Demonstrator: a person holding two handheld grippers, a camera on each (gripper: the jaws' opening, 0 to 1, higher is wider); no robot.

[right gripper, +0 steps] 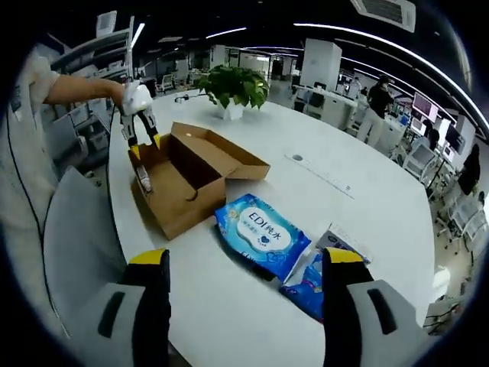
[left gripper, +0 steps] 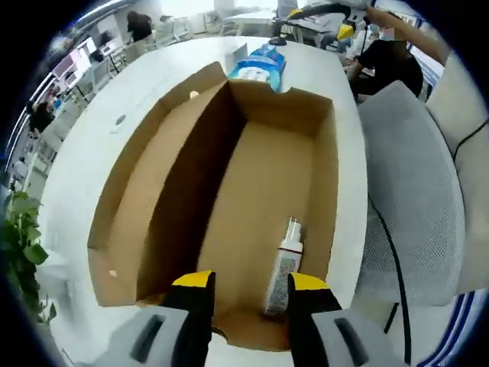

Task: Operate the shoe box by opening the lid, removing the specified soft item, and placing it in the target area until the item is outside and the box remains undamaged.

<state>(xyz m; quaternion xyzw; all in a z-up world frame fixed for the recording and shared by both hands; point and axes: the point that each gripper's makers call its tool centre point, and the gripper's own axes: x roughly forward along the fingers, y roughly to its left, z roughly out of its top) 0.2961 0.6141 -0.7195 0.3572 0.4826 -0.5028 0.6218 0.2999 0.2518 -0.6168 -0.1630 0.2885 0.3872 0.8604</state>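
My left tongs (left gripper: 248, 287) hang spread over the open shoe box (left gripper: 221, 206) on the white counter (right gripper: 321, 191), with a small white tube (left gripper: 283, 267) lying between the tips. My right tongs (right gripper: 244, 264) are spread wide too, empty, just short of two blue wipe packs (right gripper: 260, 233).

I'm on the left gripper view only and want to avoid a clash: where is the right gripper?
Observer: The right gripper is well away from the box, with its jaws open and holding nothing.
Operator: What's in front of it?
Observer: A blue wipes pack lies flat on the table, between the right gripper and the box.
Operator: Anything else there?
Observer: A second blue pack lies beside the first, near one jaw.
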